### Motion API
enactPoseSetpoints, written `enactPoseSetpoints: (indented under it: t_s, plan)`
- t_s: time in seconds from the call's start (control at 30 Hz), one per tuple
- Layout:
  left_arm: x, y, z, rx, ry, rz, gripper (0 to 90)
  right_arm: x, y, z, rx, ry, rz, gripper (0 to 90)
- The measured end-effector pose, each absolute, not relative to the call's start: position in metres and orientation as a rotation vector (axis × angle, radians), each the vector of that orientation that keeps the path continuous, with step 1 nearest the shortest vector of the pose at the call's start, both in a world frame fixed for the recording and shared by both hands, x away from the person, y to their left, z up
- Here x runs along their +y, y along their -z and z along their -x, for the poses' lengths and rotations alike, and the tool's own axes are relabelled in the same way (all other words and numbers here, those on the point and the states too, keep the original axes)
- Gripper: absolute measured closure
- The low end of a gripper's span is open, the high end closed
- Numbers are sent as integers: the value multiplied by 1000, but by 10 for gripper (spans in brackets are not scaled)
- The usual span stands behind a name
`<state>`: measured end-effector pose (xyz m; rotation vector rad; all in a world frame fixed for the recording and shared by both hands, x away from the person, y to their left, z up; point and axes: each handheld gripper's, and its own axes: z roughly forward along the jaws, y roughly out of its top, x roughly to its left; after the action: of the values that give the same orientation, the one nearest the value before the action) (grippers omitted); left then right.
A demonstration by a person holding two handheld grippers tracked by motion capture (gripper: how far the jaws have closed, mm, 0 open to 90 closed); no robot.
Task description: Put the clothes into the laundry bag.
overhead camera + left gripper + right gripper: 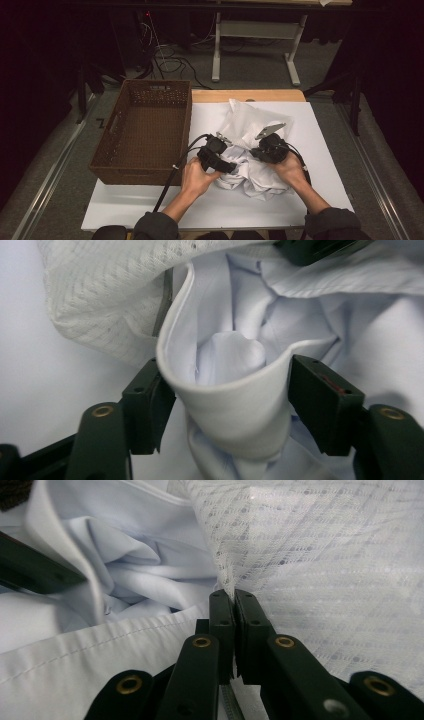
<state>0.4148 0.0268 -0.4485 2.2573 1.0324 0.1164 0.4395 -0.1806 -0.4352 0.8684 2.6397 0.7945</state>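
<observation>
Overhead: white tabletop [150,205], dark room; left tongs [225,405] open around shirt [235,405]; right tongs [234,625] pinch mesh bag [325,555].

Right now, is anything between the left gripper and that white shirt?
Nothing visible. In the left gripper view the left gripper stands open, with a folded edge of the white shirt already between its jaws. The right gripper is shut on the mesh bag beside the shirt.

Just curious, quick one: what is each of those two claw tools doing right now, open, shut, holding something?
Left gripper: open, a white shirt fold between its jaws.
Right gripper: shut on the mesh bag edge.
</observation>
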Motion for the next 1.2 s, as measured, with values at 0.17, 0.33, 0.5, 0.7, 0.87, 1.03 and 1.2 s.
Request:
enactPoseSetpoints:
  t_s: [0.17, 0.33, 0.5, 0.7, 0.87, 1.03, 1.2]
  plan:
    - [22, 456, -422, 1032, -125, -2225, 479, -179, 431, -440, 2634, -803, -855, 883]
    - [20, 451, -414, 926, -167, -2215, 719, -180, 429, -441, 2634, -821, -866, 883]
    - [19, 438, -406, 839, -182, -2221, 789, -180, 420, -442, 2614, -867, -851, 884]
    - [7, 431, -410, 807, -188, -2262, 802, -173, 408, -438, 2600, -891, -786, 889]
    - [-3, 436, -433, 932, -197, -2255, 803, -170, 402, -428, 2612, -949, -718, 893]
    - [-13, 455, -458, 1071, -173, -2244, 794, -169, 408, -423, 2649, -880, -681, 892]
    - [-9, 454, -454, 1065, -171, -2251, 638, -177, 426, -431, 2673, -850, -791, 884]
